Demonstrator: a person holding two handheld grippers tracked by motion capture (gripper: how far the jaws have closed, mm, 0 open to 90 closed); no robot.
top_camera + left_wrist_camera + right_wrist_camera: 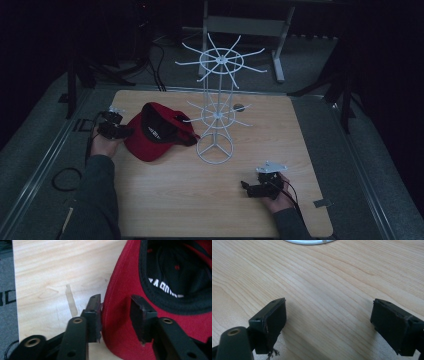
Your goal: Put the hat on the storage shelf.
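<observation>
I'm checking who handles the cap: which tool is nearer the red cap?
Left. The left tool straddles the red cap's brim edge; the right tool rests apart on the table, beyond the white wire rack.

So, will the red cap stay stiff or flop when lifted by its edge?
The cap is fabric, so its crown will probably sag. The left gripper straddles the edge, which looks thin and may fold. It seems light.

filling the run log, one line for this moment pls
left gripper: straddling red cap edge | right gripper: open, idle on table | rack: bare

1 cap [152, 131], 1 rack [216, 100], 2 grippers [114, 128]
</observation>
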